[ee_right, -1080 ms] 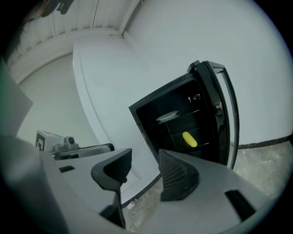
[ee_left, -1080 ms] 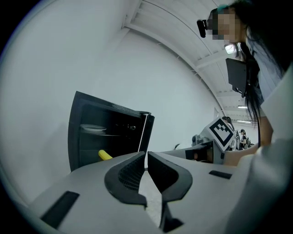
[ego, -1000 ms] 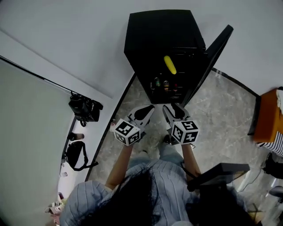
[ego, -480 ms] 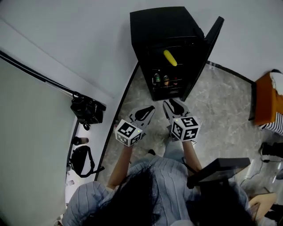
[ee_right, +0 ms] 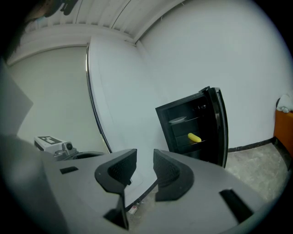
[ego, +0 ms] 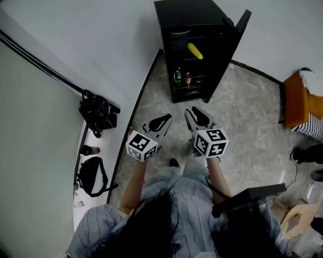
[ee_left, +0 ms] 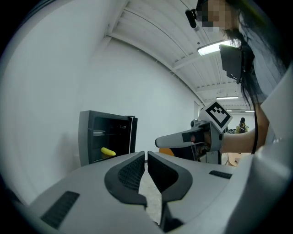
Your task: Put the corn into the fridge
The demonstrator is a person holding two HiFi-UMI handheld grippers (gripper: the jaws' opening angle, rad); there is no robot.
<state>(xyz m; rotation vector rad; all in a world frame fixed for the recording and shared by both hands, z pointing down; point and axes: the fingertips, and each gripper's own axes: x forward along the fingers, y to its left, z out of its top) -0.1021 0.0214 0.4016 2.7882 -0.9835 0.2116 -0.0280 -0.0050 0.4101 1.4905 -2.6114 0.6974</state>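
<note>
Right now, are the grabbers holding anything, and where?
Nothing is held. The left gripper is shut, empty; the right gripper has just been closing, nothing between its jaws. The corn lies in the fridge.

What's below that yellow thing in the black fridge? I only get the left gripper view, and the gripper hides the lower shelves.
Observer: Head view shows small bottles on the shelf under the corn.
Operator: Is the other gripper carrying anything?
Observer: No. On the right gripper the jaws have just been closing; they stand apart, nothing between.
Operator: Anything off to the side?
Observer: A black bag lies near the wall at the person's left.
</note>
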